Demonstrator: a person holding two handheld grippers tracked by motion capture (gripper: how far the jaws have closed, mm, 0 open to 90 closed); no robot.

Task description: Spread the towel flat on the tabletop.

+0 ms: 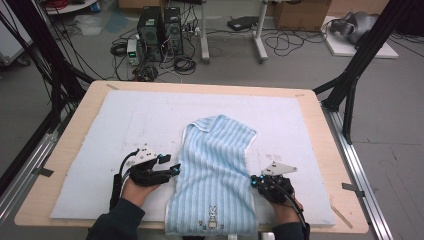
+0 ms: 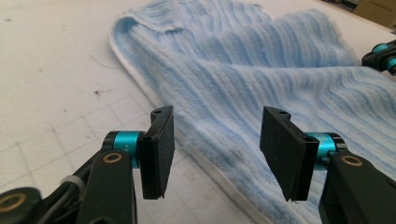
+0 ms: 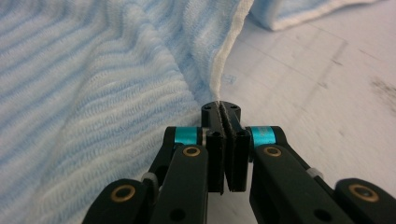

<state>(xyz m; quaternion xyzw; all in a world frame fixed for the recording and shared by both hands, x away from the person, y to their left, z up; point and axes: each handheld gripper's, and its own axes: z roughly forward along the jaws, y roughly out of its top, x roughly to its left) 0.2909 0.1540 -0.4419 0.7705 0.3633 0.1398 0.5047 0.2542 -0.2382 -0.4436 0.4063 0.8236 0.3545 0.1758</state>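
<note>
So your towel (image 1: 215, 170) is lying lengthwise down the middle of the foam mat (image 1: 100, 130), near end with the little bunny hanging off the table's front edge, far end bunched and folded over. Your right gripper (image 3: 226, 108) has its jaws pinched tight on the white hem at the towel's right edge, looks like your anchor for a fold or a pull. Your left gripper (image 2: 215, 140) sits with jaws parted and empty, right at the left hem, probably lined up to grab that side to match.
</note>
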